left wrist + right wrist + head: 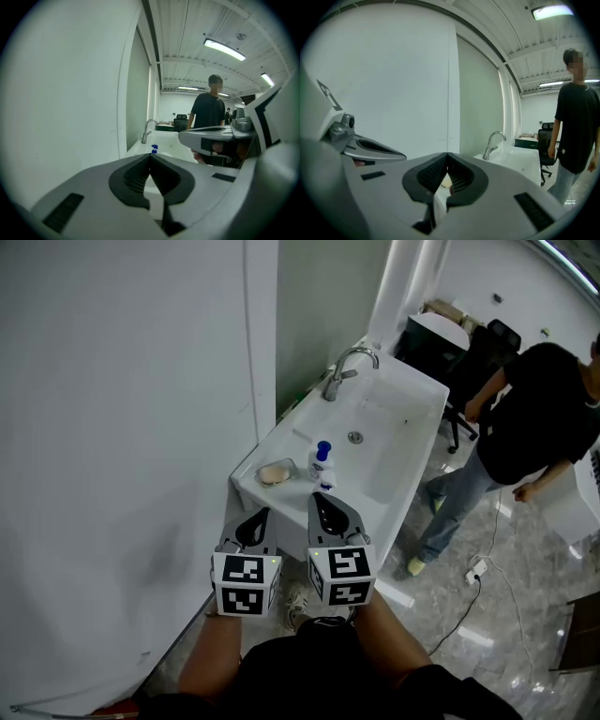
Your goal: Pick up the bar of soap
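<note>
Short of the sink (pixel 412 409), left gripper (pixel 255 517) and right gripper (pixel 323 506) both have jaws closed tip-to-tip, empty: open one wide, skirt the blue-capped bottle (pixel 322 463), drop onto the bar of soap (pixel 273 473) in its dish (pixel 292 465) at the near wall-side corner.

White sink (pixel 412 399), tan bar of soap (pixel 273 473) mid-frame, and a white bottle (pixel 322 465) with a blue cap. The left gripper (pixel 265 513) and right gripper (pixel 314 497) are light grey with black pads and black-and-white checker-ish marker cubes. The person (pixel 534 418) at upper right has a black shirt and blue jeans.
</note>
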Available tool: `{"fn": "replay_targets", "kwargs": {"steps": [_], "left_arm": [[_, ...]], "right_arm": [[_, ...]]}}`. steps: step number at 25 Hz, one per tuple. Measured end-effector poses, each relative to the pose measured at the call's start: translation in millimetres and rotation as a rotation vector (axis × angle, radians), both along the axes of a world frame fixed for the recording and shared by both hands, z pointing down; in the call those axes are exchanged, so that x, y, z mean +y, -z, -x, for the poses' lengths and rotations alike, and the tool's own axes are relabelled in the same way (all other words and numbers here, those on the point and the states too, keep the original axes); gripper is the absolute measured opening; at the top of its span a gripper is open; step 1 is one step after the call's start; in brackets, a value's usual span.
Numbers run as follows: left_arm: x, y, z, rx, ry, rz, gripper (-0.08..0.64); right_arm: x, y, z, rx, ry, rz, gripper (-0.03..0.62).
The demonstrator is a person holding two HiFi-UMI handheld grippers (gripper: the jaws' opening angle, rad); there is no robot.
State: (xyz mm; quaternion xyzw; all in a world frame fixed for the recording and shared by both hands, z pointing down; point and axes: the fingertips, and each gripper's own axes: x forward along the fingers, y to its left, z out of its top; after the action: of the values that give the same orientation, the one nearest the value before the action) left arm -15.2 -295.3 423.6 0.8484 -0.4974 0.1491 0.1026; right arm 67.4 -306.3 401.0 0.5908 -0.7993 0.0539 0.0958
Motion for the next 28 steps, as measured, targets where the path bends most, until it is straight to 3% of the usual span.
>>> {"fn": "replay_targets", "kwargs": {"steps": [28], "left_arm": [[-101.3, -13.8, -5.5, -0.048, 0.049, 0.05, 0.003]], "right_arm": [[-98.3, -19.9, 3.0, -0.03, 0.092, 0.064, 0.008]]}}
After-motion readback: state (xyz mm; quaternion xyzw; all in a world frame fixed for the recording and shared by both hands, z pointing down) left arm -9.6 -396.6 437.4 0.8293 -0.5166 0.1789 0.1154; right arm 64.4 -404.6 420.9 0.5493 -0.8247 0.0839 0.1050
